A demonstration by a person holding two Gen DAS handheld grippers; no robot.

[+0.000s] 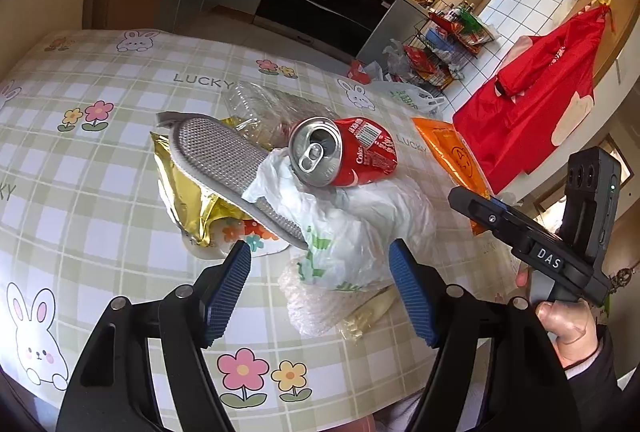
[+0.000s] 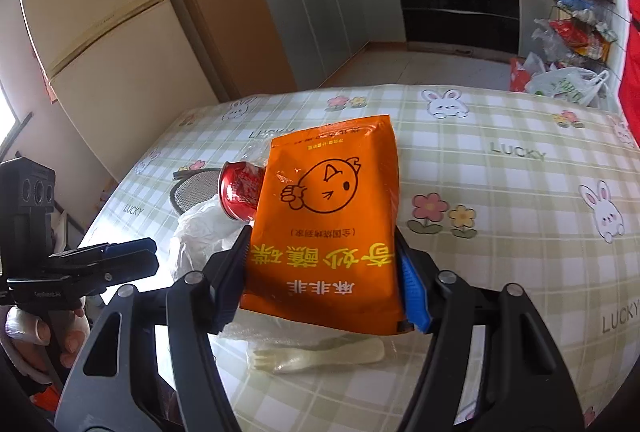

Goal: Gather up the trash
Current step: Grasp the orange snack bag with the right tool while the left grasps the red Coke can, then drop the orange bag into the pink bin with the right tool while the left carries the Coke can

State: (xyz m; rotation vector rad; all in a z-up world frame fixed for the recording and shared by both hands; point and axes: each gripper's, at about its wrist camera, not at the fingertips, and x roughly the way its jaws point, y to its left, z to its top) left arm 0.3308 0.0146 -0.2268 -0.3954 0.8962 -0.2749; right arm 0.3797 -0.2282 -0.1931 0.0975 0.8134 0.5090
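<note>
Trash is lying heaped on the bench [image 1: 120, 160] around the can [image 1: 344, 152]. Right hand-held gripper [image 2: 324, 272] is clamping the orange pouch [image 2: 332, 200] beside the can; it looks light, slippery, best pinched across its lower edges. Left hand-held gripper [image 1: 320, 284] is hanging released over the soft bag [image 1: 360, 232].

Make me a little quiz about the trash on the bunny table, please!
1. True or false: the right gripper is clamped on the orange snack bag.
2. What lies on the white plastic bag? A) a red soda can B) a banana C) a cup
3. Is anything pinched between the left gripper pads?

Key: 1 true. 2 A, the red soda can. 3 No, they stand open just in front of the pile.
</note>
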